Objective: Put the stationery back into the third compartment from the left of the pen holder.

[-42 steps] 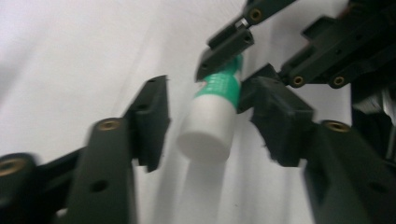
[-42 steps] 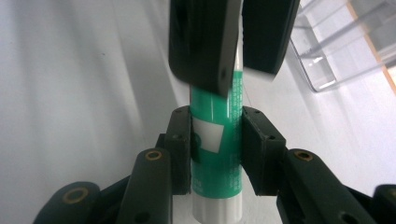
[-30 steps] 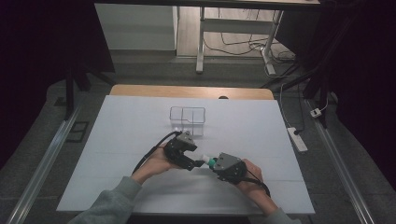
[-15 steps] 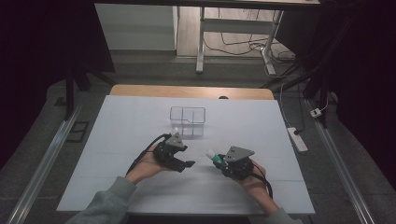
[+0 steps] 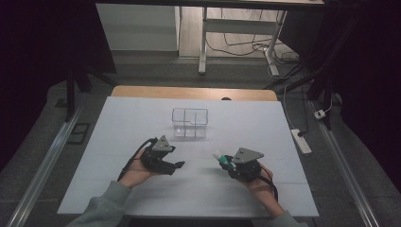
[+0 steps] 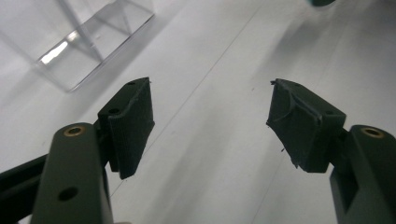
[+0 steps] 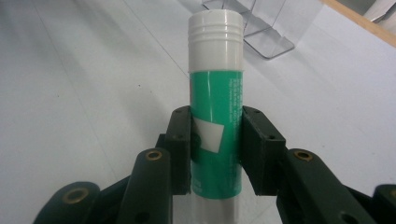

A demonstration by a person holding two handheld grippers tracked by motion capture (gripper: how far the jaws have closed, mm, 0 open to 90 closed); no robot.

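- Right gripper (image 7: 215, 140): jaws closed on a glue stick (image 7: 215, 116), pads pressing its green label from both sides near mid-length. Grip looks square and centred in the right gripper view.
- Glue stick: long axis runs along the jaws; the white cap leads out past the fingertips and the base sits back toward the gripper body. In the high view the glue stick (image 5: 222, 159) points up and to the left from the right gripper (image 5: 230, 165), roughly toward the clear box (image 5: 190, 123).
- Left gripper (image 6: 210, 116): jaws wide apart, nothing between them; bare white table (image 6: 224, 177) shows through the gap. In the high view the left gripper (image 5: 176, 165) is held low over the table, jaws aimed to the right.
- Deciding relation: the clear box lies beyond and to the left of the glue stick's cap, well apart from it. It stands about midway between the two hands, but the right hand (image 5: 257, 182) has the load.
- Clear box: divided into compartments, open at the top, apparently empty; which compartment is intended cannot be told.
- Judgement: the glue stick is carried, not yet placed. To drop in upright, its axis must tilt from near-level toward vertical over the box.
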